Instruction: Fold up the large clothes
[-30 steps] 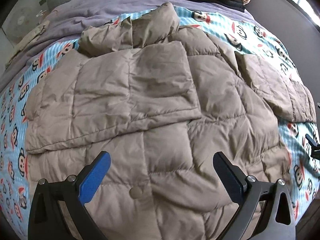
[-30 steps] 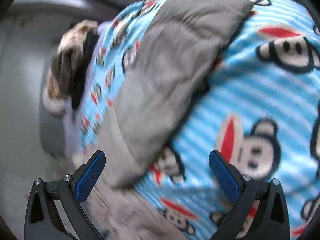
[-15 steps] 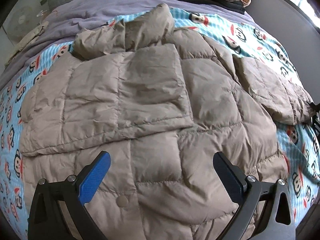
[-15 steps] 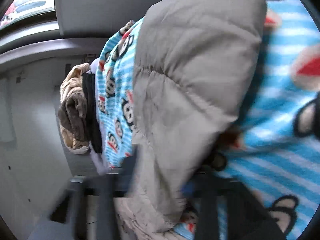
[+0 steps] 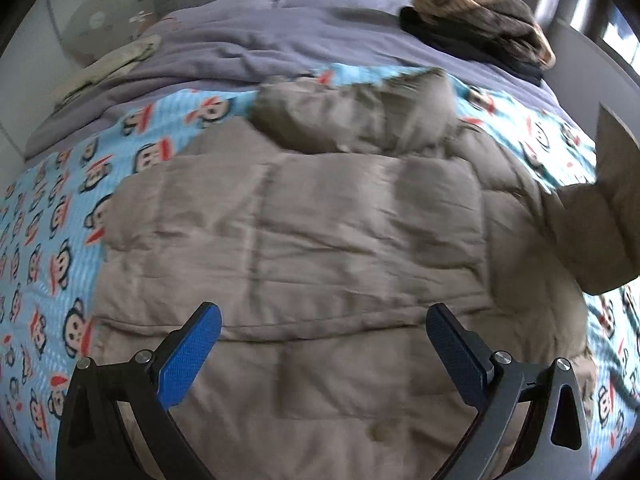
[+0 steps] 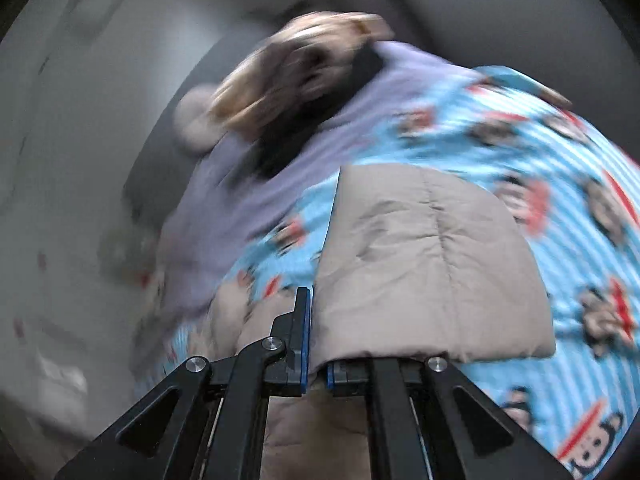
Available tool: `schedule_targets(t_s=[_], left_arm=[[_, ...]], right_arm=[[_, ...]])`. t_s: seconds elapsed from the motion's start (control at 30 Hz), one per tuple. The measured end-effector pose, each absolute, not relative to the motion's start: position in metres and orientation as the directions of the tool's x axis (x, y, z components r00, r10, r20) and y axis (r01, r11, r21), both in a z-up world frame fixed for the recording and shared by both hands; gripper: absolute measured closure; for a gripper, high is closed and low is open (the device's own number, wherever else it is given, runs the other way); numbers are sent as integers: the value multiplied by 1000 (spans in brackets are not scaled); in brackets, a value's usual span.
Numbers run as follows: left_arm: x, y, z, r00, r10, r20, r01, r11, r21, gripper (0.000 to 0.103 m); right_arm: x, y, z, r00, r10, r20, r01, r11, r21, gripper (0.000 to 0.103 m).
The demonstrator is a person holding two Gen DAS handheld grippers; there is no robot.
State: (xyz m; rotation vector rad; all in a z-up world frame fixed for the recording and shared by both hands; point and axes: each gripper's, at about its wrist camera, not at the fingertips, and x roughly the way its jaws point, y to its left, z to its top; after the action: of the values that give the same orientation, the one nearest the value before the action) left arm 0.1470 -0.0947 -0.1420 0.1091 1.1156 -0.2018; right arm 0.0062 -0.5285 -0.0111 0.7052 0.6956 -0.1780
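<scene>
A beige quilted puffer jacket (image 5: 328, 248) lies spread on the bed, one sleeve folded flat across its chest and its hood (image 5: 352, 116) bunched at the far end. My left gripper (image 5: 322, 344) hovers open above the jacket's lower half, nothing between its blue pads. In the right wrist view my right gripper (image 6: 316, 340) is shut on the cuff end of the other sleeve (image 6: 432, 264), which hangs lifted above the blanket. That raised sleeve (image 5: 596, 236) shows at the right edge of the left wrist view.
A light blue blanket with cartoon monkey faces (image 5: 60, 208) covers the bed under the jacket. A lilac duvet (image 5: 280, 40) lies beyond it, with a stack of folded brown and black clothes (image 5: 480, 36) at the far right. A grey wall runs along the right side.
The right gripper closed on the right sleeve's end and lifted it off the blanket, rolling as it rose. The left gripper drifted up the jacket, staying open.
</scene>
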Motion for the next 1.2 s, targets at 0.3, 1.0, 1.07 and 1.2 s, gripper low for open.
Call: schedule_targets(t_s=[0.3,1.0,1.07,1.2], left_arm=[[167,-17,-148,440,-68,-895,78,996,-37,0],[191,5,-163,385,-337,-859,93,940,-327,6],[193,10,-162,379,-376,-846,96,925,-368,9],[197,31,-157,375,-517,-769,106,848,-518,9]], right_arm=[[103,-326,-49,636,249,-730,5,945,326,96],[73,-378,-124,582,202,-788,471,706,529,62],[76,-387,-123,594,191,-782,498,676,543,89],[100,-346,-101,614,219,-758,318,811,492,91]])
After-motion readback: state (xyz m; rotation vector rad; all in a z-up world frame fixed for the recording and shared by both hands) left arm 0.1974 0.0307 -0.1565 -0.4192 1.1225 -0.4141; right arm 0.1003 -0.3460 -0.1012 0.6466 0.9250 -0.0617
